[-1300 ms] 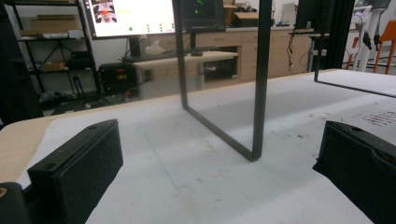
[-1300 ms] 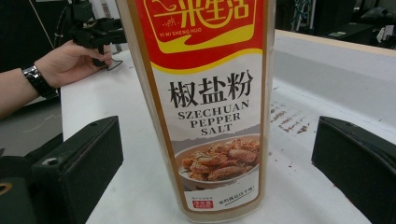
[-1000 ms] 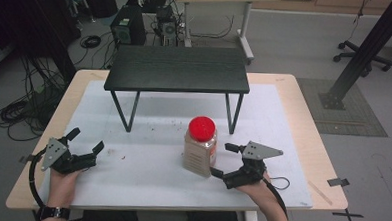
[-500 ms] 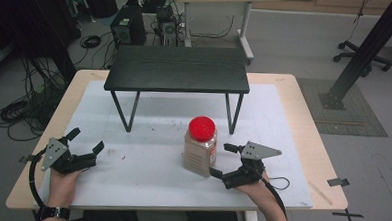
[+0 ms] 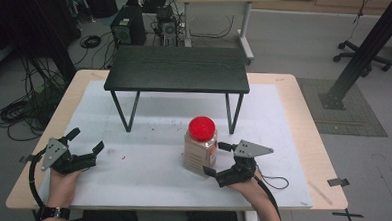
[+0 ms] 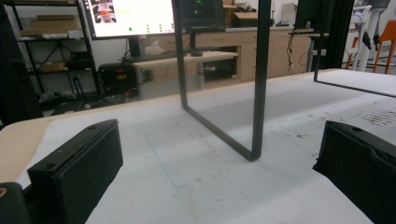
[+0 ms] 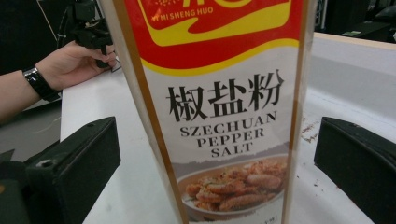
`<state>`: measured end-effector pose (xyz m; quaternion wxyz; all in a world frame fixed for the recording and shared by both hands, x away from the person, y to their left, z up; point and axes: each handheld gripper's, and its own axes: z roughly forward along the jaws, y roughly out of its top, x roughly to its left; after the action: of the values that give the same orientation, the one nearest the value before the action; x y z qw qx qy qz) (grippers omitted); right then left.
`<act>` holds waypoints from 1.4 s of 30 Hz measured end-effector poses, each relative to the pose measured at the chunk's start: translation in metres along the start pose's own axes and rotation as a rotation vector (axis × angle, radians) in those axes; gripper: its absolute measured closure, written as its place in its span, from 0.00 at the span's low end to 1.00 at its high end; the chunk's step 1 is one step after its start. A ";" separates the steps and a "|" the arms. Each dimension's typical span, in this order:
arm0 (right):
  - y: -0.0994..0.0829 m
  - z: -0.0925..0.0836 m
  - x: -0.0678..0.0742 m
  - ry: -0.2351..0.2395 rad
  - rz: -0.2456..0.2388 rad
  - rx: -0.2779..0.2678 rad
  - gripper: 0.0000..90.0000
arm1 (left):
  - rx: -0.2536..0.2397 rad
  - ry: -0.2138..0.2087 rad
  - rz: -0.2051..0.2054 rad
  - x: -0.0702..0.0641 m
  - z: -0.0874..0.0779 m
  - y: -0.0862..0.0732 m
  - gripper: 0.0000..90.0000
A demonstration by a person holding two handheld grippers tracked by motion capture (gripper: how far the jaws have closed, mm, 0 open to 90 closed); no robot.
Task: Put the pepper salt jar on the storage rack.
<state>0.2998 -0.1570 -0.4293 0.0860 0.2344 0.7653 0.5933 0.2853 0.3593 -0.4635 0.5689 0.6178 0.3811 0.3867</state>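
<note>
Two grippers: both wide, holding nothing.
Jar: the pepper salt jar [image 5: 200,145] stands upright on the white mat [image 5: 149,113], at 5 o'clock from the black stand [image 5: 178,74].
Right gripper [image 5: 217,158]: jaws have just been opening; jar between them, untouched.
Left gripper [image 5: 86,146]: idle at 9 o'clock.
Progress: jar seems set down; withdrawal left.
Hidden: lid cropped in the right gripper view.

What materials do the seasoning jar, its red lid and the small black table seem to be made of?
Seasoning jar: likely clear plastic, contents showing through, glossy printed label. Red lid: probably smooth plastic with a soft sheen. Small black table: matte top with faint grain, perhaps painted wood; thin legs look like metal.
</note>
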 end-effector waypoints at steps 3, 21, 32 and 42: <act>0.000 0.003 0.000 0.003 0.001 -0.005 0.00 | -0.001 -0.001 0.000 0.000 0.000 0.000 0.00; 0.002 0.026 0.001 0.010 0.005 -0.025 0.00 | -0.005 -0.010 -0.001 0.000 0.000 0.000 0.00; 0.002 0.036 0.003 -0.002 -0.006 -0.049 0.00 | -0.006 -0.014 0.002 -0.001 0.000 0.000 0.00; 0.000 0.042 0.004 0.003 0.000 -0.047 0.00 | -0.007 -0.018 0.003 -0.001 -0.001 0.000 0.00</act>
<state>0.3142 -0.1186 -0.4402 0.0903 0.2314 0.7514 0.6114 0.2844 0.3587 -0.4633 0.5736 0.6199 0.3739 0.3833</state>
